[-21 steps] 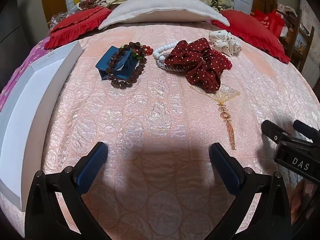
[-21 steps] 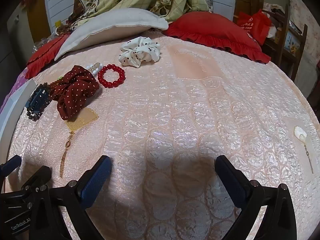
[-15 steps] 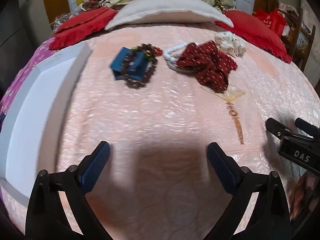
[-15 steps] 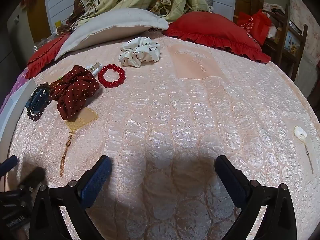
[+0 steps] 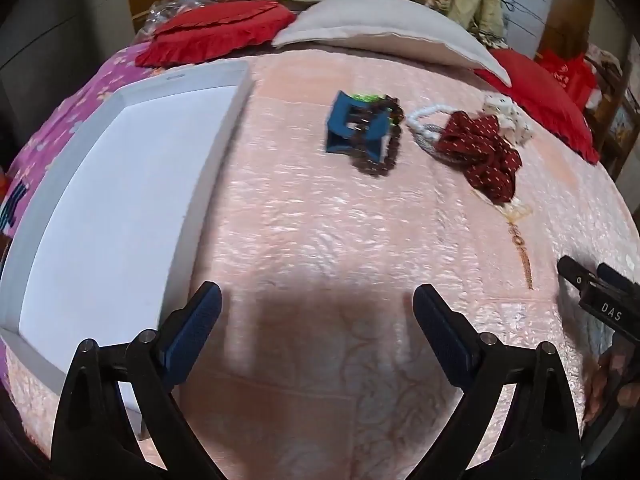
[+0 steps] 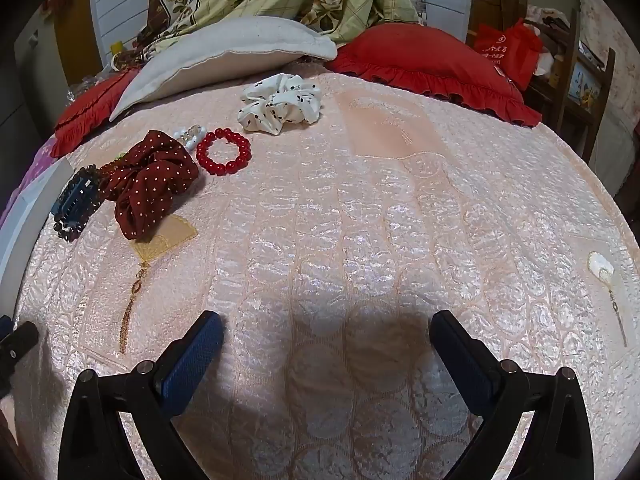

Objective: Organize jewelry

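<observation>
The left claw (image 5: 316, 312) hangs low over the pink quilted bed (image 5: 320, 240), its 2 blue-padded fingers (image 5: 196, 328) spread wide with nothing between them. Just to its left lies a shallow white tray (image 5: 120, 200), its near wall beside the left finger. Ahead of this claw and slightly right sits a blue hair clip (image 5: 356, 130) resting on a dark bead bracelet (image 5: 384, 160). Further right lies a white bead bracelet (image 5: 426, 114), touching a dark red dotted scrunchie (image 5: 484, 154). A gold tassel pendant (image 5: 520, 240) trails from below the scrunchie toward the right claw, whose black tip shows at this view's right edge.

The right claw (image 6: 326, 352) also stands wide and holds nothing, above bare quilt. Far ahead and to its left are the red scrunchie (image 6: 150, 180), a red bead bracelet (image 6: 224, 152) just beside it, and a white patterned scrunchie (image 6: 280, 102) beyond. The pendant (image 6: 136, 288) lies just left of the left finger. To the right, well apart, lies a pale earring (image 6: 604, 280). Pillows (image 6: 240, 48) line the far end of the bed.
</observation>
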{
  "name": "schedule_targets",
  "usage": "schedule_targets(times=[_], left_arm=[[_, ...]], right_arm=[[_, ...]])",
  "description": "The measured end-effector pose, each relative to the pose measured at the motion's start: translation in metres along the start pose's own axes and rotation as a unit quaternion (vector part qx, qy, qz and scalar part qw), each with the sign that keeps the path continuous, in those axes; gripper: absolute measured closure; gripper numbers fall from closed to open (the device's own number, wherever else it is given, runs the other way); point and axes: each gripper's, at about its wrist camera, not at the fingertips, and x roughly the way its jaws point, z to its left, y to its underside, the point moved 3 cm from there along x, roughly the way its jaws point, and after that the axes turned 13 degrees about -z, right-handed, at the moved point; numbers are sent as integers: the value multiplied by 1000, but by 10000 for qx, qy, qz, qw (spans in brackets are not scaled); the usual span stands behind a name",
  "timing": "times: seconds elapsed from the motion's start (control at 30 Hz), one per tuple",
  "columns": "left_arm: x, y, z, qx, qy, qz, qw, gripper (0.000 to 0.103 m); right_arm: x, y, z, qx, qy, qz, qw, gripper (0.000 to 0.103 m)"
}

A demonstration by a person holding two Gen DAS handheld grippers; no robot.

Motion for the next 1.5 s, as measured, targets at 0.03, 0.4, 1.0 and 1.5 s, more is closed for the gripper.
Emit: schedule_targets(times=[0.03,0.4,1.0,1.5], left_arm=[[-2,-2,1,-13,-25,-34,10000,6],[-62,-18,15,-149,-84,-471,9987,7],[-114,-8,-14,365,-127,-530,9978,7],[-148,-3,-23,584,-105,-842,9947,7]], right_arm=[[0,0,0,-1,1,-1,10000,0],[-1,1,2,-97,-53,84,9999,0],[-130,2,6,559,-9,-1321,9897,2],[-161,14,40,18,-52,-1445,9895,2]])
